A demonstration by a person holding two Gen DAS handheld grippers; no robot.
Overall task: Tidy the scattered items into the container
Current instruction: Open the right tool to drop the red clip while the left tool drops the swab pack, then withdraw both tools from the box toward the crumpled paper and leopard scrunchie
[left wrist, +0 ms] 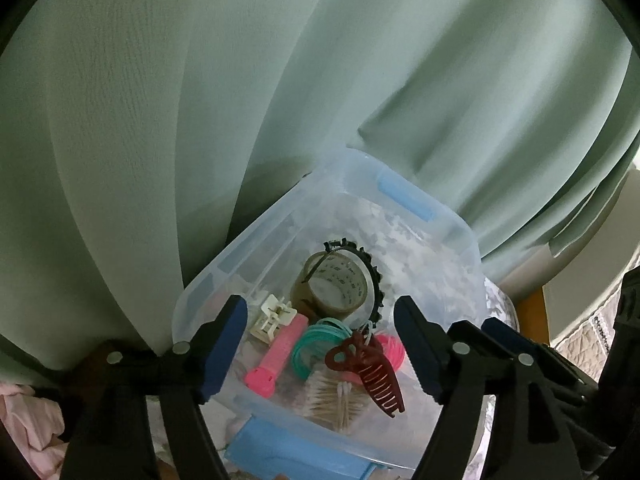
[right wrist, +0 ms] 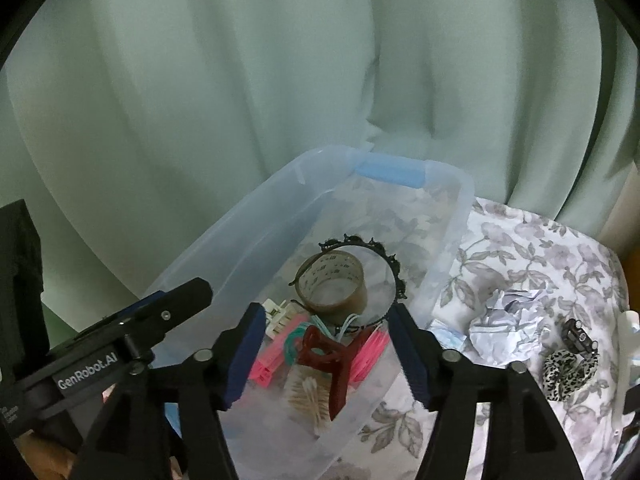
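A pale green curtain (right wrist: 240,92) hangs behind a floral-patterned cloth (right wrist: 520,248). The clear plastic container (right wrist: 256,240) sits directly ahead of and below both grippers. The left gripper (left wrist: 320,344) and the right gripper (right wrist: 326,354) hover over it, each spread apart with nothing between the pads. Under them in the container lie a dark red hair claw (right wrist: 332,364), a tape roll (right wrist: 332,284), pink rollers (left wrist: 266,356) and cotton swabs (left wrist: 336,400). Right of the right gripper, crumpled paper (right wrist: 508,328) and a leopard-print scrunchie (right wrist: 568,368) lie on the cloth.
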